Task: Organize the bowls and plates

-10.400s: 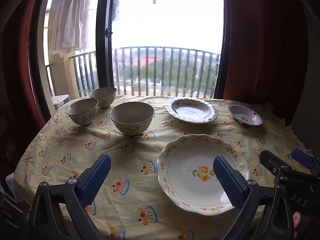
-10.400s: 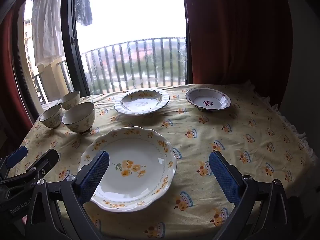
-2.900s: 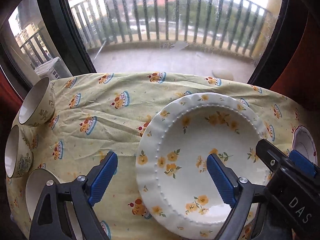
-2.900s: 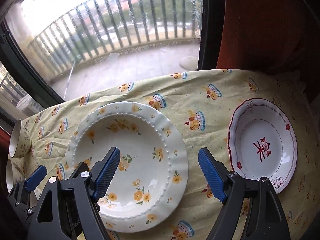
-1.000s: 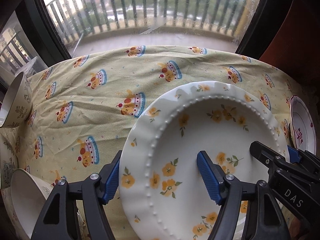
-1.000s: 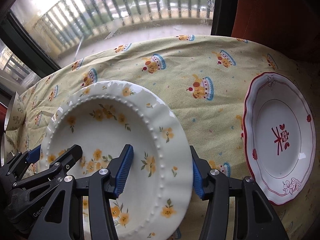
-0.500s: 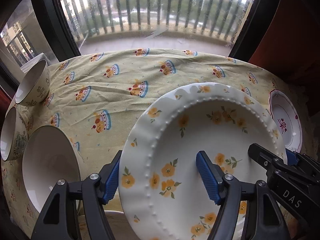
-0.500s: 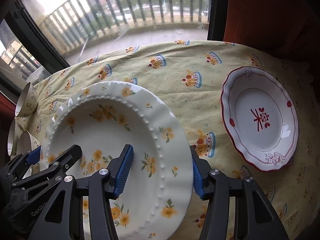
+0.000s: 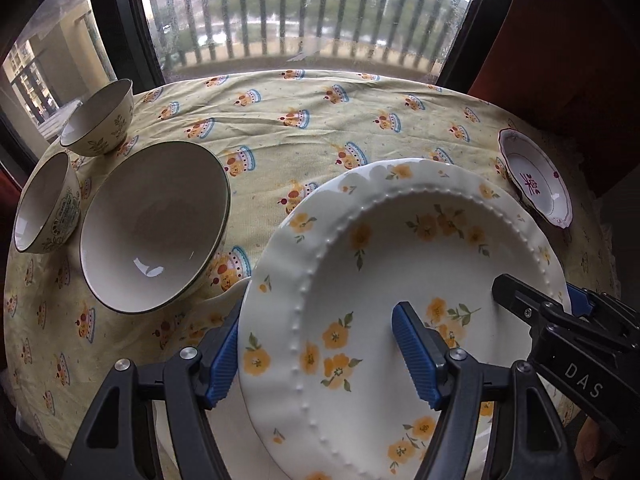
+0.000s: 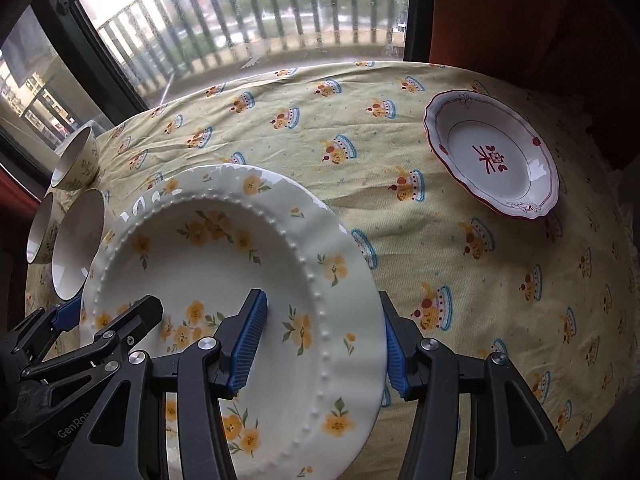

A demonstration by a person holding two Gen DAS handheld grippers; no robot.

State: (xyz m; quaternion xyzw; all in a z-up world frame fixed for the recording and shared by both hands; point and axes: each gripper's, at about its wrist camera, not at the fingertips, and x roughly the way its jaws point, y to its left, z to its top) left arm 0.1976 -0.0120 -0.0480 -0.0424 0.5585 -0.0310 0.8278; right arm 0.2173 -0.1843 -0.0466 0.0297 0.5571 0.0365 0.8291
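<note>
Left wrist view shows the cream, scallop-edged deep plate with yellow flowers and a beaded inner ring point(image 9: 400, 272) held clear of the yellow cartoon-print tablecloth point(image 9: 280, 136), tilted, with the left gripper point(image 9: 320, 356) clenched across its left rim: one blue pad sits outside the edge, the other inside the well. In the right wrist view the right gripper point(image 10: 324, 344) is clamped the same way on the opposite rim, so the wide dish is carried by both sides, probably because a single pinch would let it tip. Beneath its near edge a sliver of another pale plate point(image 9: 224, 304) shows, likely the base of the stack this one is headed for. Just left stands the large cream bowl with a dark rim point(image 9: 156, 228), and beyond it two small cream bowls with green motifs point(image 9: 48, 200) sit close together, already grouped. Well apart at the far right lies the small white red-rimmed plate point(image 10: 494, 160), flat and untouched.
</note>
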